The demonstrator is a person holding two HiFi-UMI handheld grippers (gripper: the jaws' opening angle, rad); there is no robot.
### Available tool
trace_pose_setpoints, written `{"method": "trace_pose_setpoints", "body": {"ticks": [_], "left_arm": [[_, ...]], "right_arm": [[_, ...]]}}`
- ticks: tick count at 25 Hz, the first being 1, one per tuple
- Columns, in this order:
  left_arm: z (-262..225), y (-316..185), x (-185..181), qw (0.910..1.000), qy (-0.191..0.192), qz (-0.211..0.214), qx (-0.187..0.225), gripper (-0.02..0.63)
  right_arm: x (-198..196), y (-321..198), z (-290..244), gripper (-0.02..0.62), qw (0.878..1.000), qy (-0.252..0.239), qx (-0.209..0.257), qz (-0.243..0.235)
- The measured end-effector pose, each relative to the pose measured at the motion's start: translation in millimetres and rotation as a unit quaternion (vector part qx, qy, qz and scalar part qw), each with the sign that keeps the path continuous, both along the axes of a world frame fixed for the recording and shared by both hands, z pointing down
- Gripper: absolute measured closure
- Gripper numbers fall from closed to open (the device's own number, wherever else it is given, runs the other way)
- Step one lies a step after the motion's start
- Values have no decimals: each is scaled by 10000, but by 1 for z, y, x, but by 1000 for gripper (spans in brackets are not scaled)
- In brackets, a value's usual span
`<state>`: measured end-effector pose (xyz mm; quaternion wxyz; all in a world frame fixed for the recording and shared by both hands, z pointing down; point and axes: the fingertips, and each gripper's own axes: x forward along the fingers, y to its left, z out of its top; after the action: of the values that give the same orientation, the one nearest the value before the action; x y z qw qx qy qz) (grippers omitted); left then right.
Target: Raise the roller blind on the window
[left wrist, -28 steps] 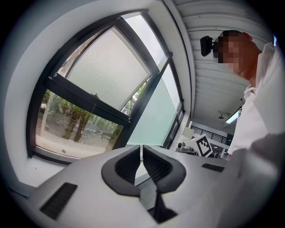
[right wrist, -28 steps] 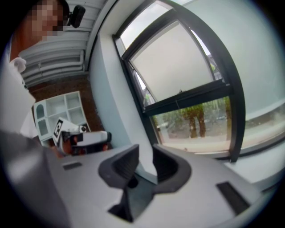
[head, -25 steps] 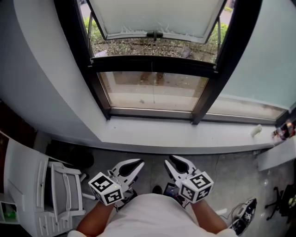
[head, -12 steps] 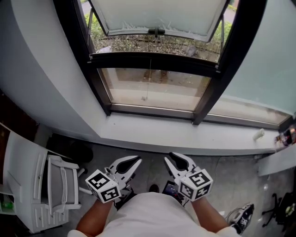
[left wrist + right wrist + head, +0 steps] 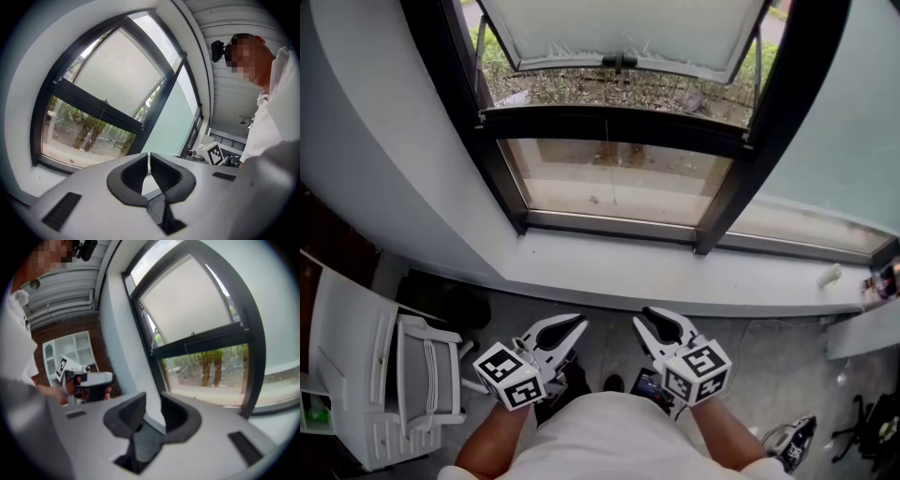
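Approach stage, I judge: near the body, the left gripper (image 5: 572, 328) at 7 o'clock has its jaws together on nothing, and the right gripper (image 5: 652, 323) at 5 o'clock has its jaws parted and empty. At 12 o'clock the roller blind (image 5: 619, 28) hangs lowered and untouched; the next move calls for reaching its bottom pull (image 5: 619, 63).

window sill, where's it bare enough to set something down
The white window sill is bare from its left corner, under the black window frame, past the frame's right post. Only the right end is crowded: a small white object, with dark clutter beyond it.
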<state>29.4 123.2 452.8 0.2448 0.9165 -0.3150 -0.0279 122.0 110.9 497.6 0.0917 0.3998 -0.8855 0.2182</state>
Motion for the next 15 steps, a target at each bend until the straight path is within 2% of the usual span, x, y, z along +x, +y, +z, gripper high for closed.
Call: {"method": "trace_pose_setpoints", "body": {"ticks": [8, 15], "left_arm": [[6, -52, -13, 9995, 77, 293, -5, 581], [0, -122, -41, 9985, 103, 531, 56, 581]], "right_arm": [[-14, -46, 5, 505, 9996, 144, 15, 251], [-34, -106, 4, 505, 9981, 186, -43, 592]]}}
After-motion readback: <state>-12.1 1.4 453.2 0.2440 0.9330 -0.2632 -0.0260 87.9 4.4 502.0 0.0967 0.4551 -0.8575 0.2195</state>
